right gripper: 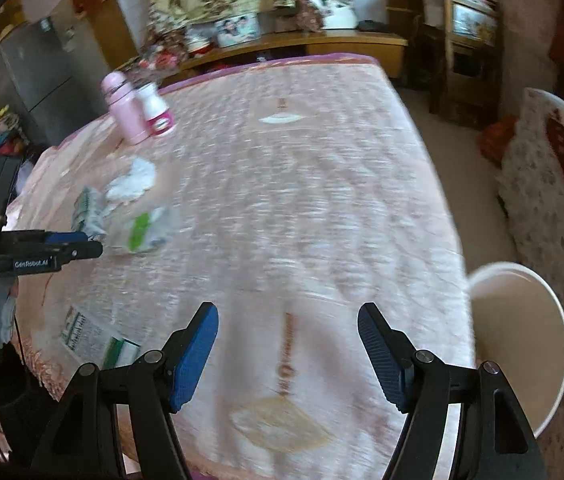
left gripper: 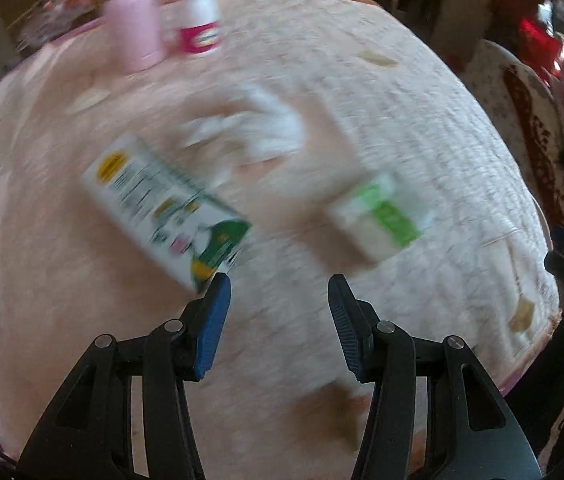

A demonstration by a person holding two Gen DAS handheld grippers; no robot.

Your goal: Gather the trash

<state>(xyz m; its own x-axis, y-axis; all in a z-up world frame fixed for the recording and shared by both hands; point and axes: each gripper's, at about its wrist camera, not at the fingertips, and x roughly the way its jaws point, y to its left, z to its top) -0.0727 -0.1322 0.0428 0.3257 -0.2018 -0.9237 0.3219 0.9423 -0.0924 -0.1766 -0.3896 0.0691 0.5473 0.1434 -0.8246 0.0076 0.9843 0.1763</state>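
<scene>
I am looking down over a bed covered with a pink blanket, and both views are smeared with motion blur, which is my first worry. The left hand-held gripper is released, nothing between its blue pads, and it is hovering just below the trash in the centre of its view: a green-and-white carton at centre left, a crumpled white tissue above it, and a small green-striped packet at centre right. The left pad is sitting right beside the carton's lower corner, so I am risking a nudge that slides it across the blanket rather than a clean pinch.

The right hand-held gripper is also released and empty, hanging over bare blanket at the bottom of its view. Another flat carton is lying at the lower left near the blanket's edge; a careless sweep could be pushing it off the bed. The white bin is standing off the bed at the lower right, so anything held loosely could be dropping short of it.

At the upper left, a pink bottle and a white jar are standing together; I judge these are not trash, and a wide reach could be toppling them.
</scene>
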